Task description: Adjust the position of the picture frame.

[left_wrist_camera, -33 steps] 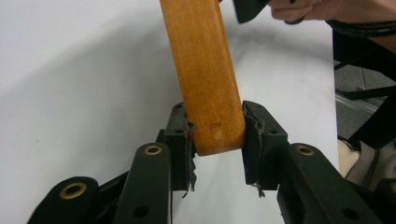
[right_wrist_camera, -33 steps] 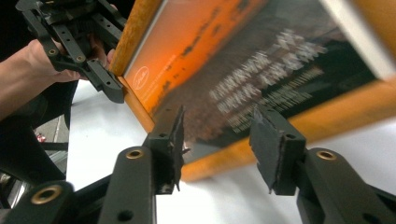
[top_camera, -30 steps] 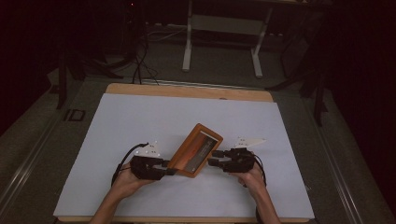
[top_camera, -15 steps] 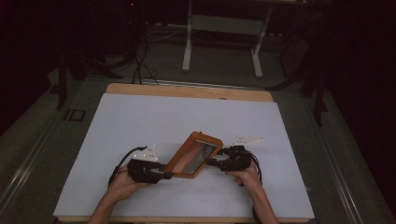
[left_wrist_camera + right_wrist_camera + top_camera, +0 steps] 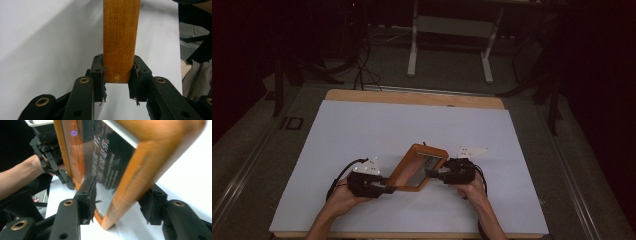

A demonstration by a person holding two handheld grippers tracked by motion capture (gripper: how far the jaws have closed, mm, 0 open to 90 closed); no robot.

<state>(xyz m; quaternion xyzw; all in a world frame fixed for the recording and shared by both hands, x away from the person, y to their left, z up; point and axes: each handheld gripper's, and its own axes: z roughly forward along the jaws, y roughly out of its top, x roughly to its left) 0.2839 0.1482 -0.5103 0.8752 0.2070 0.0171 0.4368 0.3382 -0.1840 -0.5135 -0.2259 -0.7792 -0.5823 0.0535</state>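
Observation:
A wooden picture frame (image 5: 417, 167) with a dark glazed print is held tilted above the white table between both grippers. My left gripper (image 5: 388, 189) is shut on the frame's near-left corner; in the left gripper view both pads clamp the wooden rail (image 5: 121, 37) at my left gripper (image 5: 117, 75). My right gripper (image 5: 430, 173) straddles the frame's right edge. In the right gripper view one pad (image 5: 87, 192) lies on the glass and the other sits behind the wooden edge (image 5: 130, 170). Its jaws have just been closing on the frame. The left gripper (image 5: 50, 157) shows beyond.
The white sheet (image 5: 362, 130) covers a wooden tabletop (image 5: 412, 96). White desk legs (image 5: 414, 45) and cables (image 5: 362, 70) stand on the dark floor beyond the far edge. The person's forearms (image 5: 332, 210) come in from the near edge.
The frame has sunk a little and drifted slightly toward the near left. Both hands have stayed almost in place.

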